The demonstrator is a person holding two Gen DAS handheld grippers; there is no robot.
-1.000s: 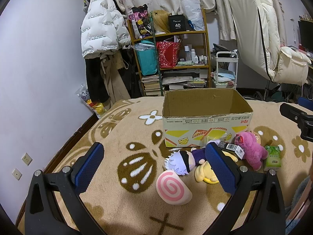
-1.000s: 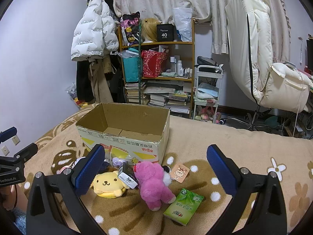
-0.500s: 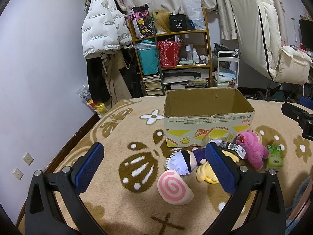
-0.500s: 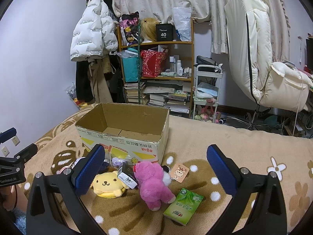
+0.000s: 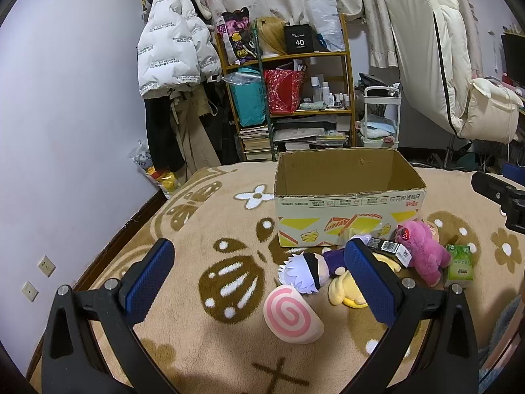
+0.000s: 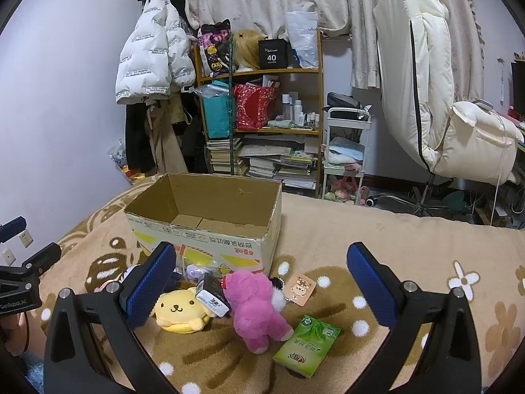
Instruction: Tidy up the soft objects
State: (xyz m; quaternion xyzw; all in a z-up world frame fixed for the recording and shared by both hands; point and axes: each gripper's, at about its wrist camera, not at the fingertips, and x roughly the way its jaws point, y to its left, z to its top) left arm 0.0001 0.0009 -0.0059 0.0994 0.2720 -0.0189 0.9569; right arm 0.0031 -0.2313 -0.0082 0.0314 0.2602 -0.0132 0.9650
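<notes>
An open, empty cardboard box (image 5: pixel 347 197) (image 6: pixel 210 229) stands on a beige patterned blanket. In front of it lie a pink bear plush (image 5: pixel 423 252) (image 6: pixel 254 308), a yellow dog plush (image 6: pixel 178 310) (image 5: pixel 344 292), a white-haired doll (image 5: pixel 303 271) and a pink spiral plush (image 5: pixel 290 315). My left gripper (image 5: pixel 259 282) is open and empty, above the blanket just left of the toys. My right gripper (image 6: pixel 259 285) is open and empty, above the pink bear.
A green tissue pack (image 6: pixel 306 344) (image 5: pixel 459 264), a small black box with a barcode (image 6: pixel 211 295) and a bear keychain card (image 6: pixel 298 287) lie among the toys. A cluttered shelf (image 5: pixel 295 98), hanging coats (image 5: pixel 174 65) and a white chair (image 6: pixel 443 98) stand behind.
Both views have shifted only very slightly; the toys and box have not moved and both grippers stay open.
</notes>
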